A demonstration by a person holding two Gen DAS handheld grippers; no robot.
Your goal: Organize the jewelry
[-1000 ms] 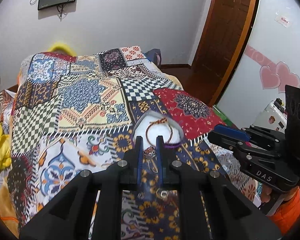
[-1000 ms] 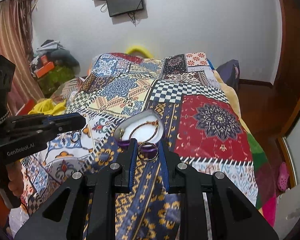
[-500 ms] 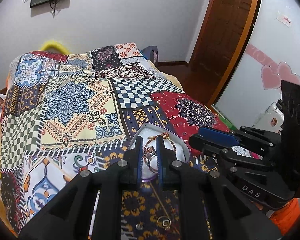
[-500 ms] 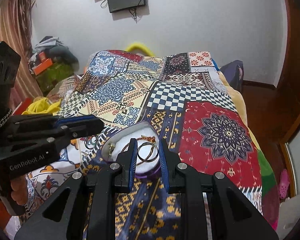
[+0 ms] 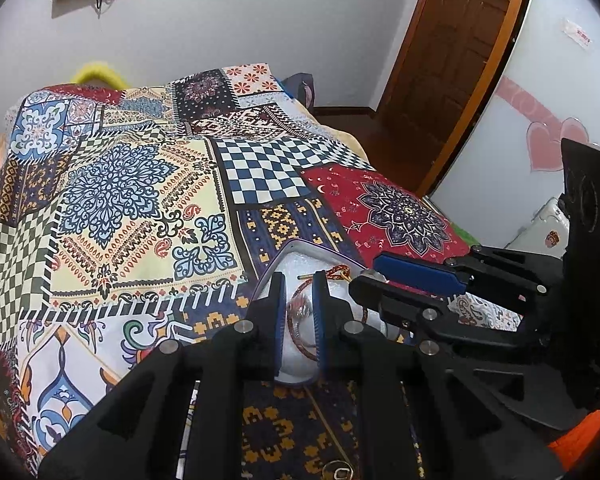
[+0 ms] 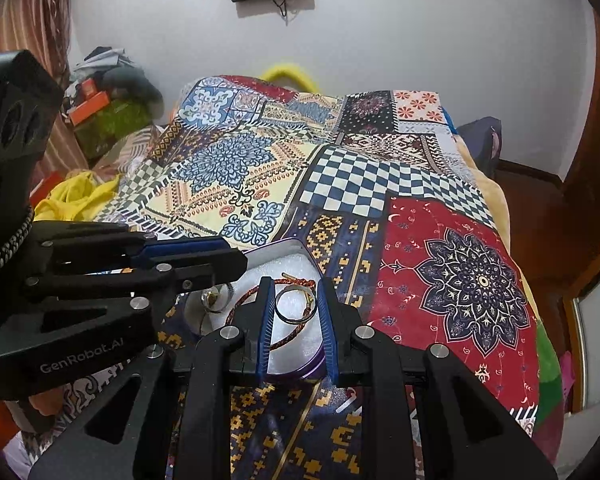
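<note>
Both tools hang over a heart-shaped tin (image 6: 296, 245) with white padding that sits on the patterned quilt (image 6: 452, 272) of the bed. The right tool (image 6: 296, 300) has its fingers a little apart with a thin silver ring (image 6: 286, 312) pinched upright between the blue pads, right above the tin's padding. A red braided bracelet (image 6: 288, 334) lies in the tin, curving beneath the ring and partly behind the fingers. The left tool (image 5: 298, 308) comes in beside it, fingers nearly together; a small reddish ring (image 5: 298, 307) sits between them, and it looks gripped. In the right view another ring (image 6: 214, 298) shows just under the left tool's tip, over the tin's left side. On the quilt near the left tool's base lies one more small ring (image 5: 338, 472), well apart from the tin.
</note>
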